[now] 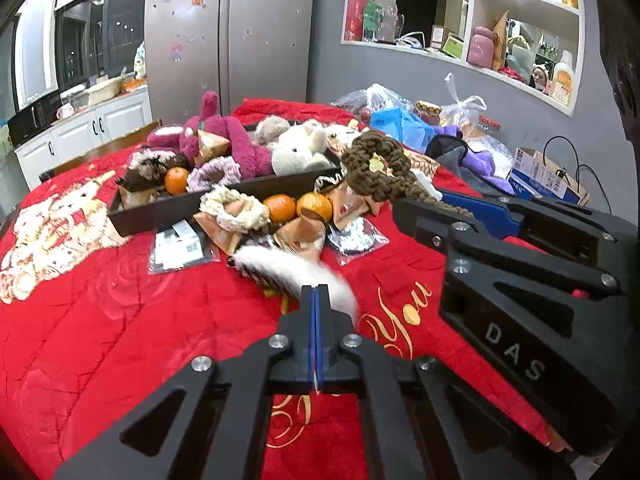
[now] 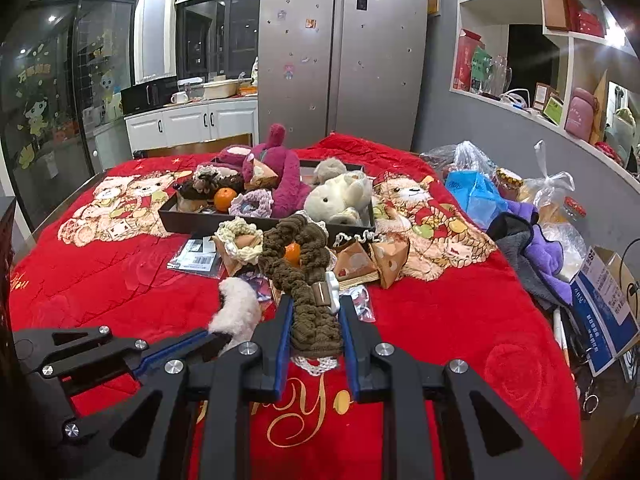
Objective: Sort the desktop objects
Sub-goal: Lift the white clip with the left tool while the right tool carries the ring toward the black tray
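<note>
Two black claws with blue pads are hovering side by side over a worktop draped in a red plush blanket (image 2: 120, 280) with teddy-bear prints and gold script. The left claw (image 1: 316, 300) is standing fully closed, its pads pressed together and pinching the edge of a white fluffy hair tie (image 1: 296, 268), which is curling up and away from the tips; in the right wrist view the same tuft (image 2: 238, 308) is hanging at the left claw's tip, just beside the right claw. The right claw (image 2: 316, 320) is gripping a dark brown crocheted scrunchie (image 2: 304, 264) between its pads, the knitted loop rising ahead of the fingers with a small white flower-shaped trim on it.

Beyond them, a dark rectangular tray (image 2: 200, 216) is sitting on the blanket, holding a magenta plush bear (image 2: 280, 172), a cream plush animal (image 2: 340, 196), an orange tangerine (image 2: 224, 198) and a lilac scrunchie (image 2: 252, 202). Loose in front of the tray are lying a cream crocheted scrunchie (image 1: 232, 208), two tangerines (image 1: 298, 206), brown paper snack pouches (image 2: 360, 260) and a clear packet with a barcode label (image 1: 180, 244).
</note>
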`<state>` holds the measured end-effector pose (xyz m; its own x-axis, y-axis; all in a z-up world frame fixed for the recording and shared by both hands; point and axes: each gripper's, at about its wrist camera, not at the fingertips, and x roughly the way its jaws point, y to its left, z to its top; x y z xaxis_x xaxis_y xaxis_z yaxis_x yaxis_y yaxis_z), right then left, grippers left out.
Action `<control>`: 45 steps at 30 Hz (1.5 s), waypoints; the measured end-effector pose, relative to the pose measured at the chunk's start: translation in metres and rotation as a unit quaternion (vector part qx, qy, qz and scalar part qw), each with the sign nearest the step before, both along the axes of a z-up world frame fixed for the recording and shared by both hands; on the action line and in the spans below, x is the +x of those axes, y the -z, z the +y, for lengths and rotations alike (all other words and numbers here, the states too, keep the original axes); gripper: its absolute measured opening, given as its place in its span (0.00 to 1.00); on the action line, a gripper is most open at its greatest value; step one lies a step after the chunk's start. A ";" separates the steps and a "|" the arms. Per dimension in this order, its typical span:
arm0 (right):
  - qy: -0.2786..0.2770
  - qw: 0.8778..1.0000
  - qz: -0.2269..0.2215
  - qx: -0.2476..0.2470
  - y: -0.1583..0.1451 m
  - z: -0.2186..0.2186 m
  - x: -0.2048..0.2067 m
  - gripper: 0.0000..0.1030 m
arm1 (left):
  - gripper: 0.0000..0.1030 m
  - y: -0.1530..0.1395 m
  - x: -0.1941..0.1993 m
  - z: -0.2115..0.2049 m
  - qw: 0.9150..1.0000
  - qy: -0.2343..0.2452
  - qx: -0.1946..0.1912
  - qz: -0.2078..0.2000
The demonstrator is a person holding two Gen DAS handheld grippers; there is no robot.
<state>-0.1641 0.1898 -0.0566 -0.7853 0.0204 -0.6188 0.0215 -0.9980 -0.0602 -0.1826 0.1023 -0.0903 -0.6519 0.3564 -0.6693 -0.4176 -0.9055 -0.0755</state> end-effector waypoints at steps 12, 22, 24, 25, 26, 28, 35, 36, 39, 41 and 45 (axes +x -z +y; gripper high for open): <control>-0.013 1.000 0.020 0.006 -0.017 -0.012 0.013 0.22 | 0.00 -0.028 0.017 -0.011 0.999 -0.013 -0.002 0.039; -0.010 1.000 0.024 0.000 -0.019 -0.008 0.022 0.22 | 0.00 0.000 0.006 -0.002 1.000 -0.009 -0.012 -0.015; -0.002 1.000 0.020 -0.001 -0.017 -0.002 0.021 0.22 | 0.01 0.005 0.003 0.002 1.000 -0.010 -0.016 -0.022; 0.001 1.000 0.019 -0.002 -0.016 0.002 0.019 0.22 | 0.03 0.008 0.000 0.003 0.999 -0.013 -0.019 -0.027; 0.004 1.000 0.018 -0.002 -0.015 0.005 0.018 0.22 | 0.11 0.010 -0.004 0.005 0.999 -0.013 -0.022 -0.032; 0.011 1.000 0.018 -0.004 -0.015 0.012 0.013 0.22 | 0.47 0.015 -0.012 0.010 0.999 -0.017 -0.031 -0.042; 0.028 1.000 0.008 -0.013 -0.008 0.033 -0.006 0.22 | 0.73 0.036 -0.039 0.023 0.996 -0.017 -0.035 -0.077; 0.028 0.999 0.005 -0.014 -0.006 0.034 -0.009 0.22 | 0.73 0.039 -0.042 0.025 0.996 -0.016 -0.035 -0.086; 0.025 1.000 -0.003 -0.019 0.000 0.038 -0.018 0.22 | 0.73 0.053 -0.054 0.033 0.993 -0.019 -0.053 -0.107; 0.023 0.999 -0.008 -0.021 0.004 0.040 -0.023 0.22 | 0.76 0.060 -0.060 0.036 0.991 -0.023 -0.060 -0.118; 0.028 0.999 -0.019 -0.027 0.012 0.048 -0.033 0.22 | 0.85 0.072 -0.069 0.036 0.988 -0.028 -0.059 -0.138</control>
